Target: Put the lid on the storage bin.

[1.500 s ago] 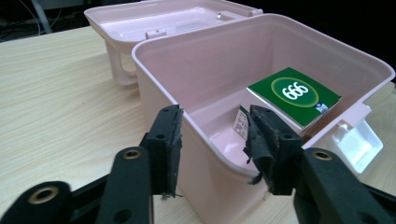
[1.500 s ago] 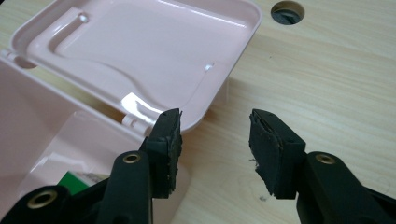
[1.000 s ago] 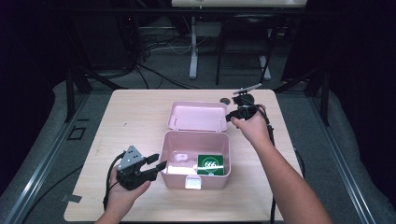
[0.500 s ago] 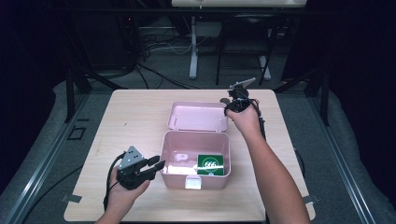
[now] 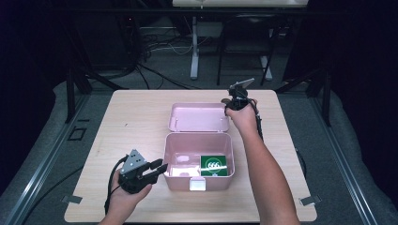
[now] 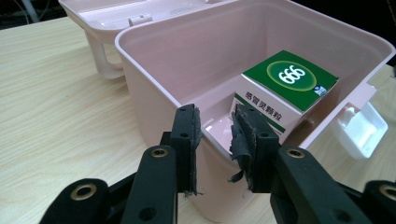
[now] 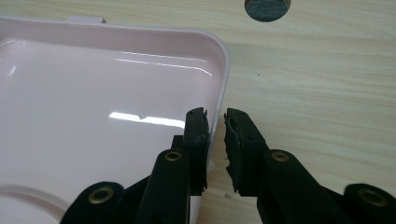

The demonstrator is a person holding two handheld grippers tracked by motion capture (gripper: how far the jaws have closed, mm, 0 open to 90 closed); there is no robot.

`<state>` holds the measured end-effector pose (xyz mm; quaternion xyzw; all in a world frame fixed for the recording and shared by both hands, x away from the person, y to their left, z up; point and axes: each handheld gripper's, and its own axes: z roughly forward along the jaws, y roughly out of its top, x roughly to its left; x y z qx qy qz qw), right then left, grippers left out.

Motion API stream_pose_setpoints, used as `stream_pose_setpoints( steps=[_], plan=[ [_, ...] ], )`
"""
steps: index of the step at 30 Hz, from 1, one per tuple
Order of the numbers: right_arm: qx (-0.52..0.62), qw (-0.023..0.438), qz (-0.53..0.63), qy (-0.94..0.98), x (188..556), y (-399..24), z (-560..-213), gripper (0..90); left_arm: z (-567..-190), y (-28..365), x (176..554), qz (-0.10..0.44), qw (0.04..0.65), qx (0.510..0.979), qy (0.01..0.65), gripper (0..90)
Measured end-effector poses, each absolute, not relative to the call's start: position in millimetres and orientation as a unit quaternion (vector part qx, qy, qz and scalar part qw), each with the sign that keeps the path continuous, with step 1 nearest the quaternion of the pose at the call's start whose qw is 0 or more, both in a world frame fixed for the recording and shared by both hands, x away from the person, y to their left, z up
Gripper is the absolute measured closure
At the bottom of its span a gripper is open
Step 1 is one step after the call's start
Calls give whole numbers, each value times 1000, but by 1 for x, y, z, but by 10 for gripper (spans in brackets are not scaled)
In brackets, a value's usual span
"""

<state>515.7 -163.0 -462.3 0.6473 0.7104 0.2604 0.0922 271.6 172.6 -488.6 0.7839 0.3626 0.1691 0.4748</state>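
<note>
Left jaws: the left gripper [image 6: 215,135] is straddling the near-left wall of the pink box [image 6: 154,112] low in the left gripper view, one pad outside, one inside; the jaws have just been closing, and whether the pads are pressing on the wall yet I cannot tell.

Right jaws: the right gripper [image 7: 215,128] is bracketing the edge of the open lid [image 7: 93,107] at lower centre of the right gripper view, one pad over the lid, one over the wood; these jaws have also just been closing, with a slim gap showing between the pads.

Box: the pink box [image 5: 199,161] is sitting open at the middle of the high view, its white latch [image 5: 197,184] facing the bottom edge.

Lid: the lid [image 5: 198,117] is lying flat just above the box in the high view, hinged back.

Carton: a green-and-white carton [image 6: 280,93] marked 666 is resting inside the box, at its right side in the high view.

Hands: the left gripper [image 5: 157,168] is showing at lower left, the right gripper [image 5: 230,101] at upper centre right.

Table: the wooden table [image 5: 136,122] is carrying everything; a round dark hole [image 7: 266,8] is showing at the top of the right gripper view.
</note>
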Motion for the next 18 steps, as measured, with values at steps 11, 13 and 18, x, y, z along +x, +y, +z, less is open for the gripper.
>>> stream_pose_setpoints(
  steps=[11, 13, 18],
  plan=[
    [659, 92, 251, 703, 526, -157, -473, 815, -489, 171, 271, 177, 473, 784, 361, 704],
    [660, 90, 252, 702, 527, -157, -474, 837, -489, 171, 271, 177, 474, 783, 362, 705],
    [666, 95, 254, 695, 525, -156, -470, 850, -489, 171, 271, 177, 474, 783, 362, 705]
  ],
)
